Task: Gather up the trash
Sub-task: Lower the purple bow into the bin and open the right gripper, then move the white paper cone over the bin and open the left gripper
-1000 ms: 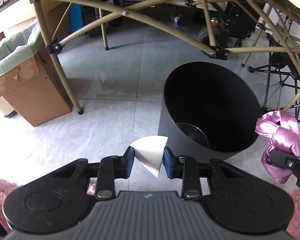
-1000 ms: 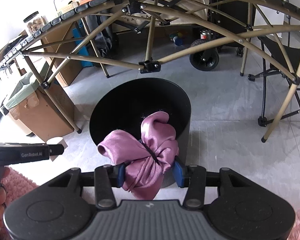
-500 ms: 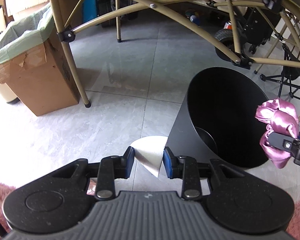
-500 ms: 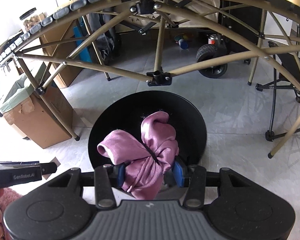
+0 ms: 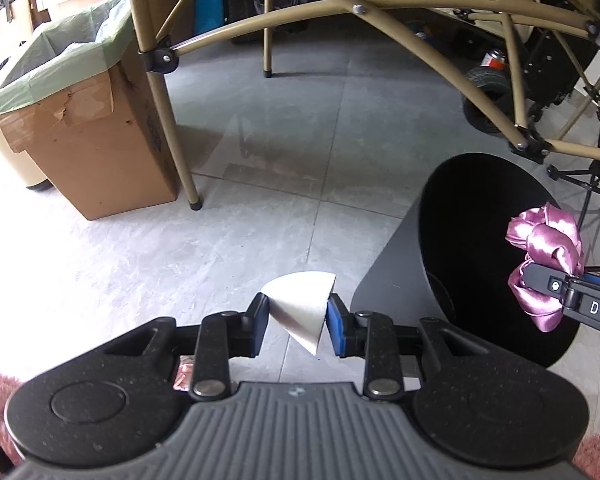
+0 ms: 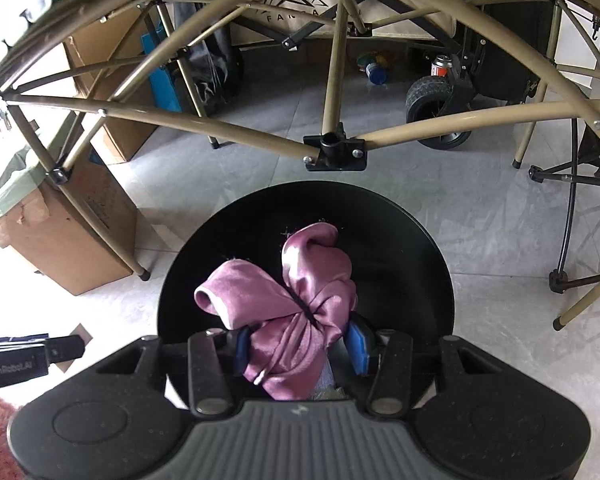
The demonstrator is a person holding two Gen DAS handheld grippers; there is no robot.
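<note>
Over the black bin's (image 6: 400, 264) open mouth now, right gripper (image 6: 300, 346) clenched on the pink satin cloth (image 6: 296, 304), carried in from the near rim; release looks next. Beside the bin's left wall, left gripper (image 5: 298, 322) clamped on white paper (image 5: 300, 312), closer than before.

Bright daylight, left glare, fisheye edges

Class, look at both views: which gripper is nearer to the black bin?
Right. The right gripper, holding pink cloth, hangs over the black bin; the left gripper, holding white paper, is beside it.
</note>
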